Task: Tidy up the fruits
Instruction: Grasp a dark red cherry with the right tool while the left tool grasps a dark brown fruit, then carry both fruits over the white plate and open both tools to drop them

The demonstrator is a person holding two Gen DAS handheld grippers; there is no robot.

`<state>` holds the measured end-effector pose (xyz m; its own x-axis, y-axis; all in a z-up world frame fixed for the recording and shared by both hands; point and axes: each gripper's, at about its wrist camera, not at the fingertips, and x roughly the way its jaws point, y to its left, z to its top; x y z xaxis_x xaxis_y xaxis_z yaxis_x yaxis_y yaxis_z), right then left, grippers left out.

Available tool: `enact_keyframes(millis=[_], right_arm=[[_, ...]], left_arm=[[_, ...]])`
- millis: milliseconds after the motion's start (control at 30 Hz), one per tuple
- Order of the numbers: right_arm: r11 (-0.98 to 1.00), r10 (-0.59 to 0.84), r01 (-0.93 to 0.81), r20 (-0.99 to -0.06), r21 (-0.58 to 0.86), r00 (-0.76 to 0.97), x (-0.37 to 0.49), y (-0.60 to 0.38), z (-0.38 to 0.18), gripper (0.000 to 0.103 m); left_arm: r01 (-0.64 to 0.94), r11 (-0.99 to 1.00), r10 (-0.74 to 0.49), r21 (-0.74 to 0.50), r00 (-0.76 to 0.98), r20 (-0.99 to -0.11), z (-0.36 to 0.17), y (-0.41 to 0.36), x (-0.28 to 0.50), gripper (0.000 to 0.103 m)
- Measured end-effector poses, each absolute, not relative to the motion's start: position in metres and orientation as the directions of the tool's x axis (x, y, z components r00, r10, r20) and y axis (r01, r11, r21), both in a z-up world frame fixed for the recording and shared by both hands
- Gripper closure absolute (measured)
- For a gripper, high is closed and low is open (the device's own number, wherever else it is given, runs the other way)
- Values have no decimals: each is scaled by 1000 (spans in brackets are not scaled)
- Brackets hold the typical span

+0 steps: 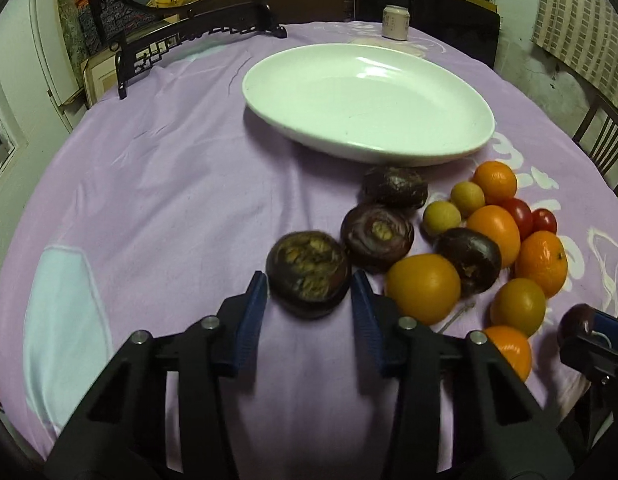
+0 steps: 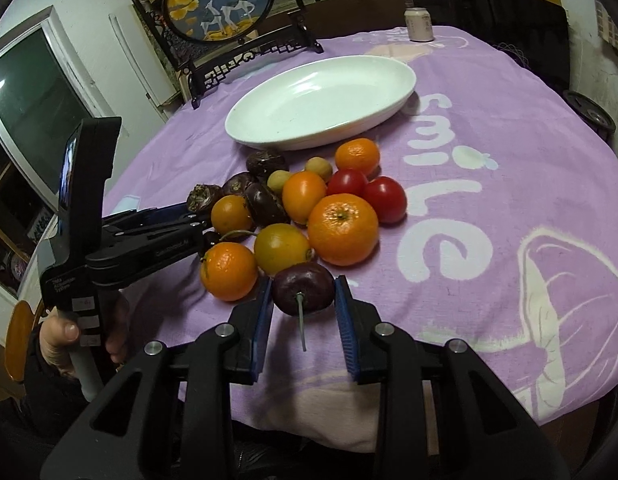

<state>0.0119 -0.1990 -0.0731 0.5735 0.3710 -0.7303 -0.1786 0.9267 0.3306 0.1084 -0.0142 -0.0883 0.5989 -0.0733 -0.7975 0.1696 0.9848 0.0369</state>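
A pile of fruit lies on the purple cloth in front of an empty white oval plate (image 1: 461, 148) (image 2: 405, 92): oranges (image 2: 343, 229), red tomatoes (image 2: 385, 199), small yellow fruits (image 1: 442, 213) and dark purple fruits (image 1: 377, 236). My left gripper (image 1: 309, 286) has its blue pads on both sides of a dark purple fruit with a brown crusty top (image 1: 308, 273), touching it. My right gripper (image 2: 303, 292) is shut on a smooth dark purple fruit with a green stem (image 2: 303, 286) at the pile's near edge. The left gripper (image 2: 197, 210) also shows in the right wrist view.
A framed round deer picture on a black stand (image 2: 221, 0) rises at the table's far left. A small can (image 1: 395, 22) stands beyond the plate. A chair (image 1: 605, 136) is at the right. The table edge is close below both grippers.
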Motion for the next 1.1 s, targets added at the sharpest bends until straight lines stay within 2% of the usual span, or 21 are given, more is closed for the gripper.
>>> enact_keyframes(millis=[100,167,400,700,833,967,1100], right_arm=[[923,382,-183,-733,339,563,12,-199,-76,72],[920,387,-187,-730,344,563,11,-198,-76,72],[927,371,-192,-709,322,600,10,-199,-66,72],[930,364,-197,-706,310,607,30,-201,-58,72],[936,353,-235,-696,263,625,73,-198,-34,72],[944,318,-291,-676,157,665,148,-188,-5,72],[926,347,-339,-725,165,596,232,-185,-14,72]], left_arm=[[173,985,-95,13,601,-794,-89,-10,113,56],[177,984,-101,9,604,-790,-89,-10,111,60],[167,985,-126,-30,596,-793,-82,1,91,61],[192,977,-194,-89,643,-740,-38,11,79,61],[197,975,-203,-99,627,-753,-15,7,121,61],[166,982,-177,-95,599,-781,4,-7,200,60],[121,984,-176,-132,538,-824,-4,-21,281,60]])
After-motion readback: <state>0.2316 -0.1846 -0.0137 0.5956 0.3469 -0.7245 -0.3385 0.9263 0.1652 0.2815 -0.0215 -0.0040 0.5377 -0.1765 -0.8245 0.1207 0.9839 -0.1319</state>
